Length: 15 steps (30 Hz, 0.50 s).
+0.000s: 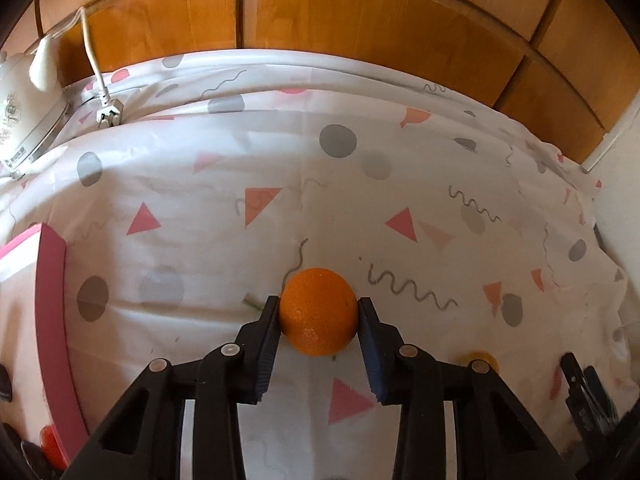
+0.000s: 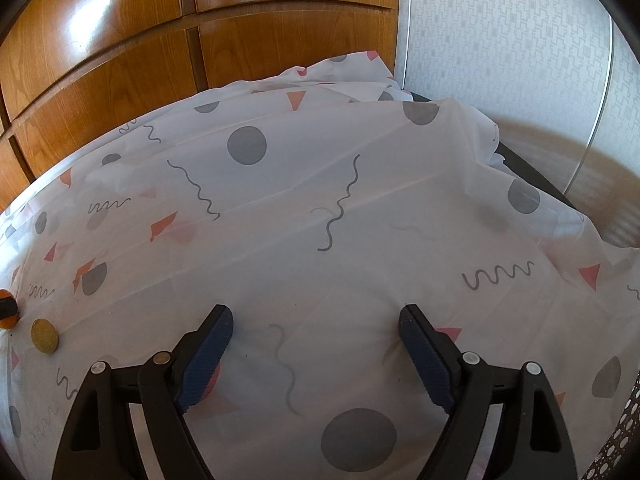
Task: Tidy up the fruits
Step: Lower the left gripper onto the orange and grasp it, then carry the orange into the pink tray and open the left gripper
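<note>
I count one orange (image 1: 318, 312) on the patterned cloth (image 1: 360, 184), one small yellow fruit (image 2: 44, 336) just right of it, one pink box (image 1: 50, 320) far left, one white appliance (image 1: 24, 108) behind that.

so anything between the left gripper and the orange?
Nothing visible. The orange sits on the tablecloth right between the left gripper's fingers, one pad at each side; firm contact can't be confirmed.
</note>
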Each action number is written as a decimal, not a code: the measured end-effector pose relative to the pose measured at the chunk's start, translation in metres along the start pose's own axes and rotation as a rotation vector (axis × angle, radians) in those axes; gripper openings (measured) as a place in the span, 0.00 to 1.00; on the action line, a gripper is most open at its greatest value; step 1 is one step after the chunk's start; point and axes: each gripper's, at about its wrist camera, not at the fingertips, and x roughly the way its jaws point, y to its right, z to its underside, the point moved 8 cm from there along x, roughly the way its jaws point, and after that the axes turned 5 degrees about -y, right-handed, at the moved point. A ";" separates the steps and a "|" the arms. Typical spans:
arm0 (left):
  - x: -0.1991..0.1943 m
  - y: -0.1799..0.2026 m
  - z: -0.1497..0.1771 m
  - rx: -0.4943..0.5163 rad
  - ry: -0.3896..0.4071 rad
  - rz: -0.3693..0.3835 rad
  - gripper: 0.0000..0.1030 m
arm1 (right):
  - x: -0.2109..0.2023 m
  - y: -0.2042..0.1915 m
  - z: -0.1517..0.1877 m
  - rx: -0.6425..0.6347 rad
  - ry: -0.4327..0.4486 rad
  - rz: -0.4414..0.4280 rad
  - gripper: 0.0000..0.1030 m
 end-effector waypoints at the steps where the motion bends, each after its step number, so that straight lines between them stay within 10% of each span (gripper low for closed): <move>1: -0.005 0.000 0.004 0.007 0.007 0.002 0.37 | 0.000 0.000 0.000 0.000 0.000 0.000 0.84; 15: -0.128 -0.096 0.050 -0.135 0.177 0.021 0.37 | 0.000 -0.001 0.000 0.001 0.000 0.001 0.85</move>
